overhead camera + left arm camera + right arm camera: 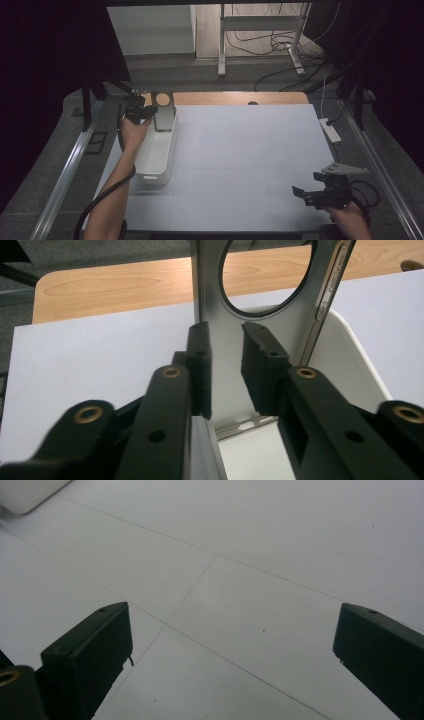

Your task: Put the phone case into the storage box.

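Here, metal plate stands between hand-held gripper jaws.

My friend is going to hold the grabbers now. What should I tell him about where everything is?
Left gripper: at the far end of the white bin, jaws a little apart on either side of the grey metal plate with a round hole. Whether the pads press it is unclear.
Right gripper: jaws wide open, holding nothing, low over the white table at the near right corner.
The plate stands upright in the bin's far end.
Done: the left gripper is lined up on the plate.
Left: probably closing on the plate and moving it; where it should go isn't visible.
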Demonstrator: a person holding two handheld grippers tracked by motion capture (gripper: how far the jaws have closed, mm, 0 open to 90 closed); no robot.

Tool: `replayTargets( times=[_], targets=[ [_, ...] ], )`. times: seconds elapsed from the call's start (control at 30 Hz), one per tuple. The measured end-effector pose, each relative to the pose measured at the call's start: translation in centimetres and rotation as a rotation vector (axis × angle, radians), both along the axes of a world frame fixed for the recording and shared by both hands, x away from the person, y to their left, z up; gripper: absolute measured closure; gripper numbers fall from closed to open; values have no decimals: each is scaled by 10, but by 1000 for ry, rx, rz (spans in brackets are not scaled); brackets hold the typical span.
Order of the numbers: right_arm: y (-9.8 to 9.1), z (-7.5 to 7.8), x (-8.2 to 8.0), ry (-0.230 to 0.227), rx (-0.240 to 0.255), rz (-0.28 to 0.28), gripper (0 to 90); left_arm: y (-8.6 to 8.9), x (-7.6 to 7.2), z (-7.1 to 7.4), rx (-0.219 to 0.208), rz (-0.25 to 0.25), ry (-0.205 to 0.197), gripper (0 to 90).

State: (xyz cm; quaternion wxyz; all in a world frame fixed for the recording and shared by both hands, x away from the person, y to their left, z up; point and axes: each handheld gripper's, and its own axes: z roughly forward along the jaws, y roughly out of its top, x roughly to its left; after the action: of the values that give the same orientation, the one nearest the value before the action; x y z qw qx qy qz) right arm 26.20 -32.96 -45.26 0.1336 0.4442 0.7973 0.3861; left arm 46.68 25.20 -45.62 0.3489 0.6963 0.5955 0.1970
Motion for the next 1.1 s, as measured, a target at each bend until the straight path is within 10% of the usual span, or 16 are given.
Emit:
replayTargets(
  times=[1.1],
  targets=[
    [0,0,0,1,-5,-7,29,9,-6,2,-76,-97,-26,242]
  ],
)
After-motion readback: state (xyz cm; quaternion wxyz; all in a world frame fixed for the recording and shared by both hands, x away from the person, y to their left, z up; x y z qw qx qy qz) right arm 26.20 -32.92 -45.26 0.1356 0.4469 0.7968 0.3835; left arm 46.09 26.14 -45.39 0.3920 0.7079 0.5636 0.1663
